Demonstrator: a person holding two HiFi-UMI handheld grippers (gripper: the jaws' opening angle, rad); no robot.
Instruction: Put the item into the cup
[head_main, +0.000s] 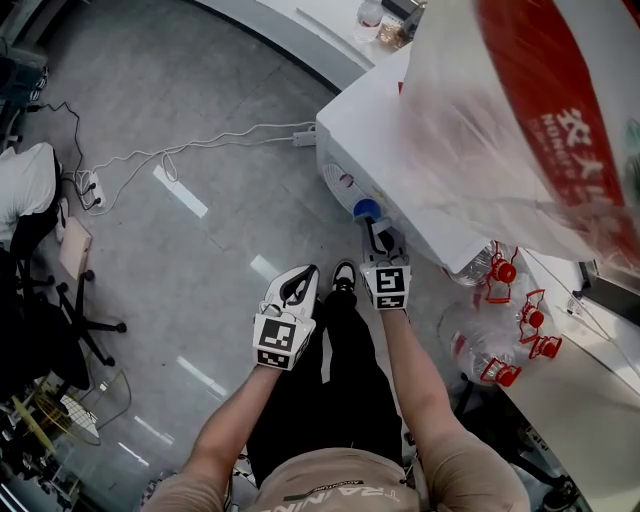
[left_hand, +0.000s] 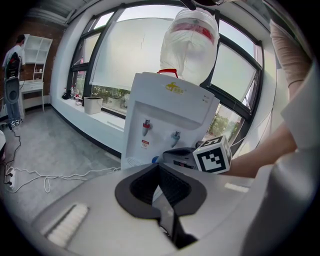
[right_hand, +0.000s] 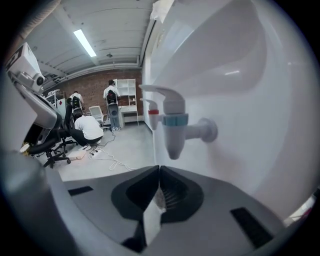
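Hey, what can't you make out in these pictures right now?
Cup and item: in no view.
Bottle label, head view: blurred, cut by the right edge, print unreadable.
Below the blue tap, right gripper view: hidden by the right gripper body.
People at the far wall, right gripper view: too small.

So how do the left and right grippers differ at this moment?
The right gripper is close up to the water dispenser, its tips just short of the blue tap; the left gripper hangs farther back over the floor. The right gripper points straight at the dispenser; the left gripper angles toward the right one. Shared: both have their jaws together, with nothing held.
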